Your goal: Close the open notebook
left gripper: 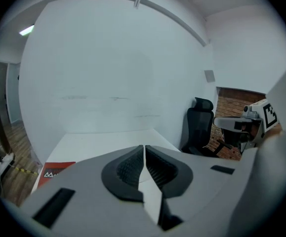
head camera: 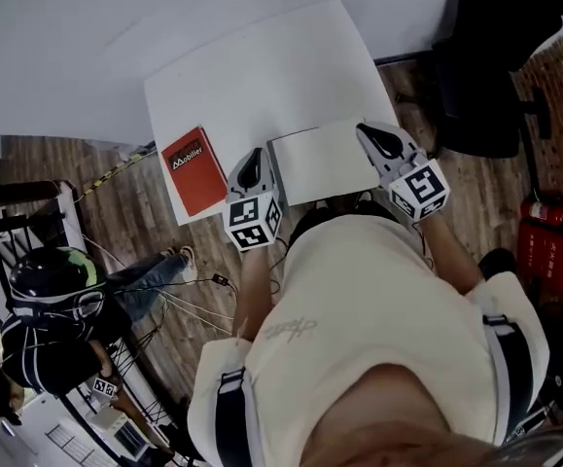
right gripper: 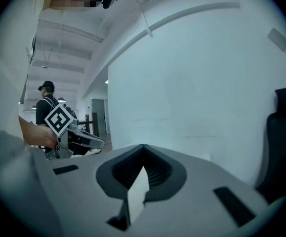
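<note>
An office-like workroom: a white bench (head camera: 262,66) stands against a plain white wall (head camera: 67,47). A black swivel chair (head camera: 490,56) and red fire extinguisher (head camera: 544,241) sit right of the bench, with loose cables (head camera: 179,305) on the wood floor (head camera: 135,212) to its left.

Notebook (head camera: 325,159): right edge covered by right gripper (head camera: 367,129). Red booklet (left gripper: 54,172): lower part behind left gripper (left gripper: 143,148), print cut off.

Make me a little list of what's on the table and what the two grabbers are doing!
table: white table, on a wooden floor
red book: red book lying flat near the table's left edge
notebook: white notebook at the near edge, between the two grippers
left gripper: left gripper has its jaws together, beside the notebook's left edge
right gripper: right gripper has its jaws together, at the notebook's far right corner
chair: black office chair right of the table
</note>
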`<control>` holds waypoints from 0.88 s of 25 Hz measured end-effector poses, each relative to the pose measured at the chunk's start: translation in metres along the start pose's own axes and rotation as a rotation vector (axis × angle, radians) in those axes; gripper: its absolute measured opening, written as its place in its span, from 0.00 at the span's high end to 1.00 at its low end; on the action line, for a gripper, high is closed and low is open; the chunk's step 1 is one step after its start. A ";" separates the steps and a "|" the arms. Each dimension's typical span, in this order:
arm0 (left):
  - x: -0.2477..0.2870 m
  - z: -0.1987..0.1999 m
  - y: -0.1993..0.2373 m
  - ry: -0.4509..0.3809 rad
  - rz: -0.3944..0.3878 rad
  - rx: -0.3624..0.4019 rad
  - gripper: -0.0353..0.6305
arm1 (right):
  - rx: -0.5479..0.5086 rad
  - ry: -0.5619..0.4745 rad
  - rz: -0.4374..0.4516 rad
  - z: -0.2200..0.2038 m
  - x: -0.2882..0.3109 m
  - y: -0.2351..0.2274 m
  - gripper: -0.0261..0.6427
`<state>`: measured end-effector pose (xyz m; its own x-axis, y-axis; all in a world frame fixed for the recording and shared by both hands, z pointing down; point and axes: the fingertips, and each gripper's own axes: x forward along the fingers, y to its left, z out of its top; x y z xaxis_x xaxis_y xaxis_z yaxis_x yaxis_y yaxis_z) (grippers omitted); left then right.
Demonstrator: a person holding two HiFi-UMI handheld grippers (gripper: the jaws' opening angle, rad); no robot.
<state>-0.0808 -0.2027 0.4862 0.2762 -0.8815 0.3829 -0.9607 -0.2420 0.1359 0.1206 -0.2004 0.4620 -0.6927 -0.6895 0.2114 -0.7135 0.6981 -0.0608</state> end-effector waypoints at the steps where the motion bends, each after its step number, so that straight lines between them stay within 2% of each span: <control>1: -0.002 -0.004 0.001 0.005 0.018 -0.012 0.91 | -0.001 0.002 0.019 -0.001 0.002 0.000 0.95; 10: -0.020 -0.036 0.012 0.063 0.116 -0.130 0.91 | -0.001 0.034 0.147 -0.019 0.014 0.001 0.95; 17: -0.028 -0.089 0.025 0.144 0.110 -0.258 0.90 | 0.009 0.067 0.179 -0.026 0.017 0.019 0.95; 22: -0.025 -0.135 0.033 0.218 0.086 -0.357 0.82 | -0.013 0.100 0.190 -0.031 0.020 0.028 0.95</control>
<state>-0.1159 -0.1335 0.6046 0.2314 -0.7766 0.5859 -0.9214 0.0183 0.3882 0.0898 -0.1889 0.4949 -0.8001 -0.5236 0.2928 -0.5696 0.8162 -0.0966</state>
